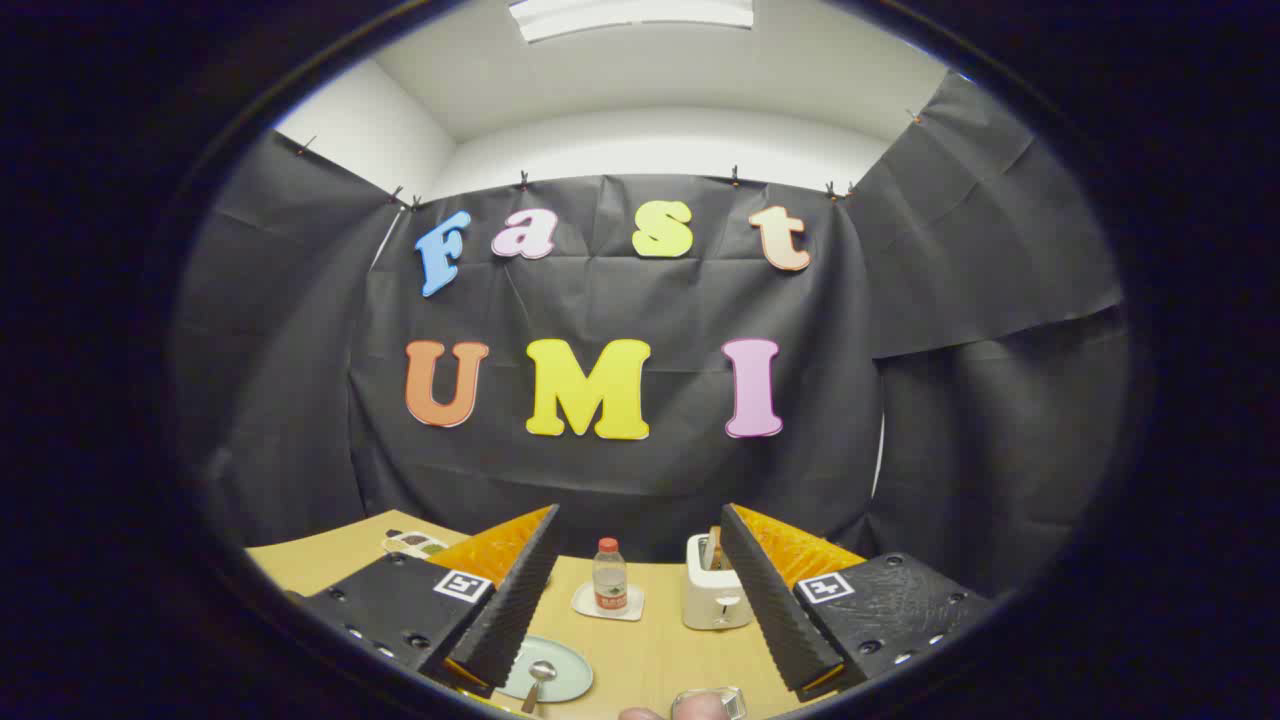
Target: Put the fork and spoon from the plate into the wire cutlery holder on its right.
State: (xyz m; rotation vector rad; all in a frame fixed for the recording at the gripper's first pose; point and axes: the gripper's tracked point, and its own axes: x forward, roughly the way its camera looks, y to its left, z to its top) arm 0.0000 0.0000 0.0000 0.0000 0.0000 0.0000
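Spoon [540, 676] lies on the plate [565, 678], so the job looks unstarted; tool [637, 590] hangs released above the bench [650, 650], grasping nothing.

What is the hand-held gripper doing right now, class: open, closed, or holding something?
Hand-held gripper: open, fingers spread wide and holding nothing, above the table with the plate and spoon below between them.

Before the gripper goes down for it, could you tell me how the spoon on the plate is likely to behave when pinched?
The spoon looks like shiny metal, so probably stiff and somewhat slippery. It lies low on the smooth plate, so it may skid or pivot rather than lift cleanly. The gripper is open, with the spoon near its left finger.
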